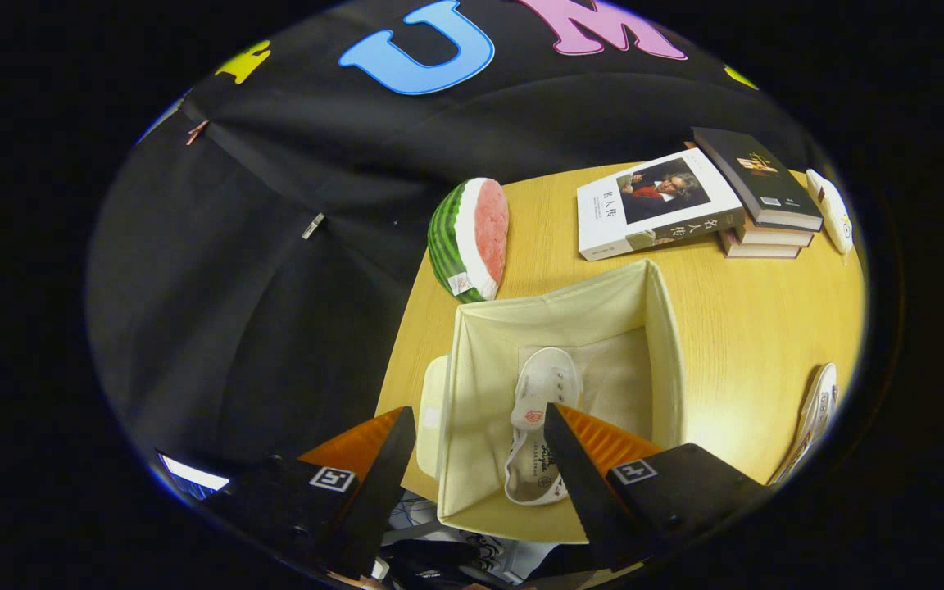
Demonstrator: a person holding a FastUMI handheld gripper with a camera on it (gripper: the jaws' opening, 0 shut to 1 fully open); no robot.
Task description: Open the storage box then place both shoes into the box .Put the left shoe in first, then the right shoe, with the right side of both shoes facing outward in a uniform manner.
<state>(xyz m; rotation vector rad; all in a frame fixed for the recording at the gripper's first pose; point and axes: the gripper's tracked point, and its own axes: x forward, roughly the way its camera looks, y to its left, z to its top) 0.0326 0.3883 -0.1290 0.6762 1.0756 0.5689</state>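
The gripper (478,447) is held above the open storage box (660,328), fingers spread wide and empty. A white shoe (539,393) is seen lying inside; another shoe (814,414) is left on the table (751,319), far right.

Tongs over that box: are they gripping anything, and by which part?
Nothing is held. The tongs stand open above the box; a white shoe lies loose on its bottom, between the fingers.
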